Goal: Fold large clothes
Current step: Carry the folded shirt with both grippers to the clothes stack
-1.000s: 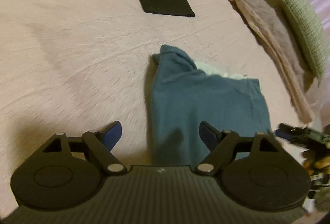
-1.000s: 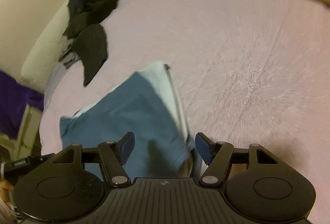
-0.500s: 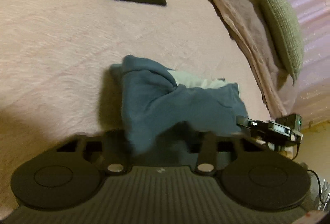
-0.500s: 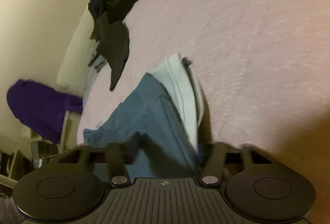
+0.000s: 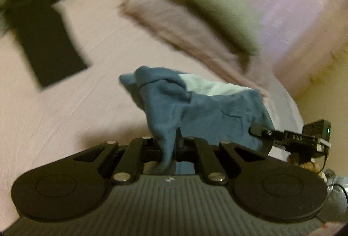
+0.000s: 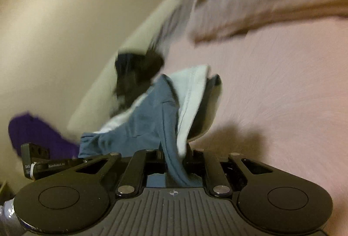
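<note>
With both near corners pinched, left gripper (image 5: 168, 144) and right gripper (image 6: 174, 160) clamp the blue garment (image 5: 208, 114), lifting it off the pink bedspread (image 5: 65, 105); folding-over remains.

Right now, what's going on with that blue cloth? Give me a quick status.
Left hand-held gripper and right hand-held gripper just closed, both pinching the blue garment. Garment partly lifted off the pink bedspread. Nothing in the way.

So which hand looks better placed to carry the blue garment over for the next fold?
Neither clearly: the left gripper and right gripper each have jaws just closed on a corner of the blue garment, so both likely lift together.
</note>
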A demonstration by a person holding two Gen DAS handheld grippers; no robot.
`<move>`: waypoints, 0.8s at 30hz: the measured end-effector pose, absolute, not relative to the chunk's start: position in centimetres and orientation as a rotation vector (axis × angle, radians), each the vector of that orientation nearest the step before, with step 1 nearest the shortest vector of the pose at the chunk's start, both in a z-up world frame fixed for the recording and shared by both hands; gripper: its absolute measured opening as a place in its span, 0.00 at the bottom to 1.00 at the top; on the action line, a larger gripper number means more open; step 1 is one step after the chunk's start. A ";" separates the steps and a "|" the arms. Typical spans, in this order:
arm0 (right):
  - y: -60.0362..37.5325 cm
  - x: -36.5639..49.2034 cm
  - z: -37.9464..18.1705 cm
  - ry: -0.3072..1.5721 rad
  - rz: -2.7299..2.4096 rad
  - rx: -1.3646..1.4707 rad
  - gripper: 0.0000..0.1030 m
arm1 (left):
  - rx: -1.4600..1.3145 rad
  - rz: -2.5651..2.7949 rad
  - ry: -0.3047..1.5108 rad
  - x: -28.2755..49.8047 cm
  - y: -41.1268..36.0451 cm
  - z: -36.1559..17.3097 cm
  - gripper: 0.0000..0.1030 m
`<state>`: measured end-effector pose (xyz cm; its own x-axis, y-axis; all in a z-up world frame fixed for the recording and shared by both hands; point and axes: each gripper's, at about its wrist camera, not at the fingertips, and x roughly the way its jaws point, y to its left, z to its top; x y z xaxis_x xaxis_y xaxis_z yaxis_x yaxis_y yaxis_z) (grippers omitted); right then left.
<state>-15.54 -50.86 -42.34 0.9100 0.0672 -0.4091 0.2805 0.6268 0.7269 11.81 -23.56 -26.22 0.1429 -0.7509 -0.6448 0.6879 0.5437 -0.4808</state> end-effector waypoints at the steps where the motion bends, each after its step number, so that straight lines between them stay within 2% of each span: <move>1: -50.2 -17.9 -41.0 0.388 -0.171 0.899 0.09 | -0.063 -1.080 0.970 11.4 -24.4 -24.9 0.05; 5: -45.2 -29.1 -34.8 0.208 -0.426 0.930 0.09 | 0.010 -1.310 0.963 8.7 -29.9 -19.1 0.05; 9: -38.1 -40.6 -29.2 0.033 -0.726 0.929 0.09 | 0.159 -1.615 0.924 2.1 -37.7 -14.0 0.05; 17: -24.5 -60.6 -19.9 -0.202 -1.272 0.839 0.09 | 0.296 -2.179 0.928 -20.0 -51.7 -7.4 0.05; 24: -20.8 -74.7 -14.6 -0.313 -1.576 0.788 0.08 | 0.336 -2.447 0.963 -40.3 -60.3 -3.5 0.05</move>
